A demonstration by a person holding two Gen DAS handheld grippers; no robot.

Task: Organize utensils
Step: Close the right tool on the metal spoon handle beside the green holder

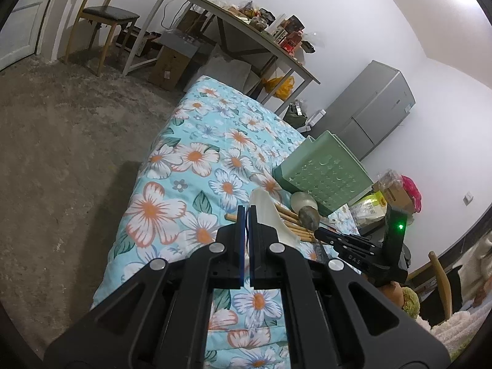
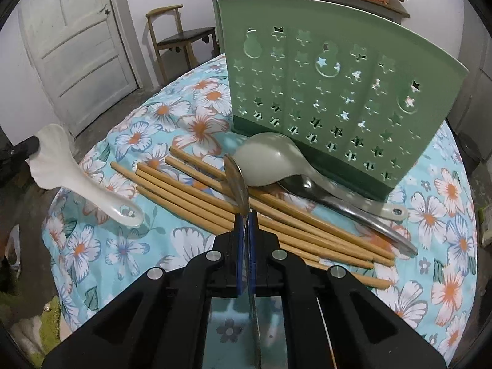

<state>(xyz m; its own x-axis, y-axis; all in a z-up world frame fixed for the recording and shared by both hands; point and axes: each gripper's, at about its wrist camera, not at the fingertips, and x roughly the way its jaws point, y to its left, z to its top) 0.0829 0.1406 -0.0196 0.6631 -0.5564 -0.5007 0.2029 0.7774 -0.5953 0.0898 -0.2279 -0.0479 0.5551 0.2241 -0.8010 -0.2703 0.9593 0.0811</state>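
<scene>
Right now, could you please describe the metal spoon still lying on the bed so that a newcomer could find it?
Find the green holder standing on the floral bedspread. At its foot, across the wooden chopsticks, lie two utensils. The metal spoon is the shiny steel one, under the pale plastic ladle.

Bare quilt [image 2: 129, 246] left of chopsticks [image 2: 215, 203]

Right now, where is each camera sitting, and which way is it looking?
Left wrist: sits on the left gripper, looking along the flowery bed toward the messy desk; its shut fingers and the right gripper show.
Right wrist: sits on the right gripper, looking down at the chopsticks and green utensil holder; its fingers pinch a metal spoon.
Both see the white spoon, chopsticks and holder.
</scene>
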